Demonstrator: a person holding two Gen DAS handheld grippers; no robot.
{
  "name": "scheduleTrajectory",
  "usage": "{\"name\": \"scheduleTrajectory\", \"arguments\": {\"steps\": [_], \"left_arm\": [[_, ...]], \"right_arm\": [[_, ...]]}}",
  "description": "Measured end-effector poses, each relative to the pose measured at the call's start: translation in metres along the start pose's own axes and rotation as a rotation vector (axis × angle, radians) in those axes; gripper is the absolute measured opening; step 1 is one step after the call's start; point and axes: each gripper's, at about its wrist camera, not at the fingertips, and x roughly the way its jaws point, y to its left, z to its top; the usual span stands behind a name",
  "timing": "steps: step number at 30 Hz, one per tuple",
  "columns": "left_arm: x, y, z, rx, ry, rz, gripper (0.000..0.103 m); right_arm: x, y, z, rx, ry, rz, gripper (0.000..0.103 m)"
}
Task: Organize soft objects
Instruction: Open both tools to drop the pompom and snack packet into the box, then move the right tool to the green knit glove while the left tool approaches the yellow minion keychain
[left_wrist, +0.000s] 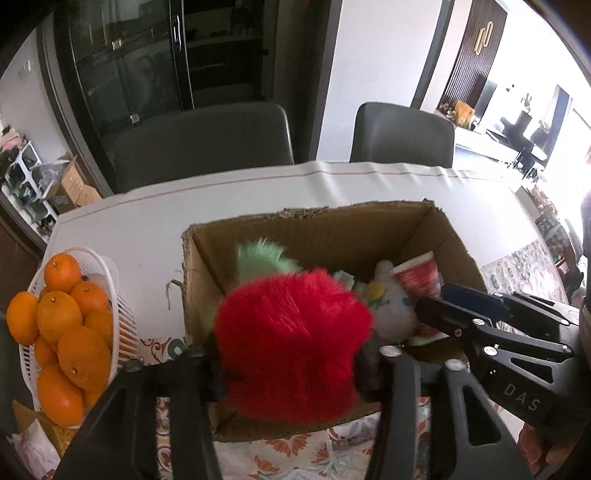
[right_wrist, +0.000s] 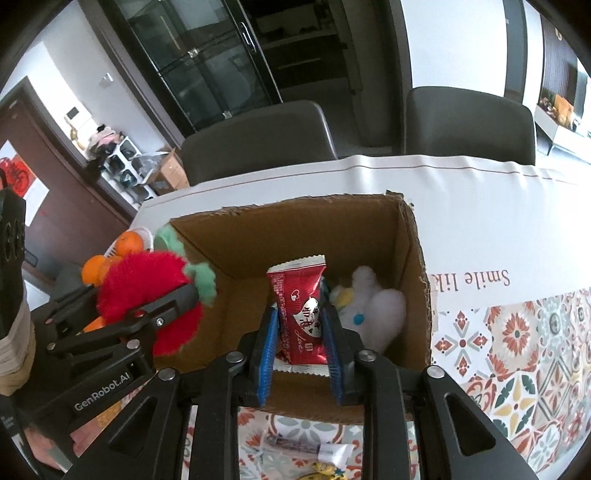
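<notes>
An open cardboard box stands on the table. My left gripper is shut on a fluffy red strawberry plush with a green top, held over the box's near left edge. My right gripper is shut on a red snack packet, held upright inside the box. A white plush with yellow and blue spots lies in the box's right corner.
A white basket of oranges stands left of the box. Two dark chairs stand behind the table. Small tubes and packets lie on the patterned cloth in front of the box.
</notes>
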Motion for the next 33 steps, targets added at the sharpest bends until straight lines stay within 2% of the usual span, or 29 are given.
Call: {"name": "scheduleTrajectory", "arguments": {"steps": [1, 3, 7, 13, 17, 22, 25, 33], "left_arm": [[0.0, 0.001, -0.001, -0.007, -0.001, 0.003, 0.061], [-0.003, 0.001, -0.003, -0.014, -0.009, 0.015, 0.063], [-0.013, 0.0, -0.006, 0.003, -0.035, 0.032, 0.065], [-0.038, -0.005, -0.018, 0.023, -0.084, 0.059, 0.066], [-0.056, -0.01, -0.031, 0.031, -0.099, 0.047, 0.066], [-0.07, -0.021, -0.045, 0.059, -0.103, 0.029, 0.066], [-0.076, -0.031, -0.056, 0.096, -0.106, 0.028, 0.065], [-0.075, -0.057, -0.086, 0.21, -0.068, 0.011, 0.065]], "right_arm": [[0.001, -0.001, 0.0, 0.002, 0.005, -0.007, 0.035], [0.001, -0.003, 0.001, 0.01, 0.007, -0.021, 0.047], [-0.011, 0.001, -0.001, -0.003, -0.03, -0.088, 0.047], [-0.037, 0.008, -0.009, -0.016, -0.075, -0.141, 0.047], [-0.054, 0.009, -0.018, -0.013, -0.09, -0.134, 0.047], [-0.072, 0.003, -0.039, 0.009, -0.096, -0.126, 0.047], [-0.082, 0.0, -0.051, 0.018, -0.097, -0.128, 0.052], [-0.098, -0.008, -0.087, 0.03, -0.066, -0.18, 0.054]]}}
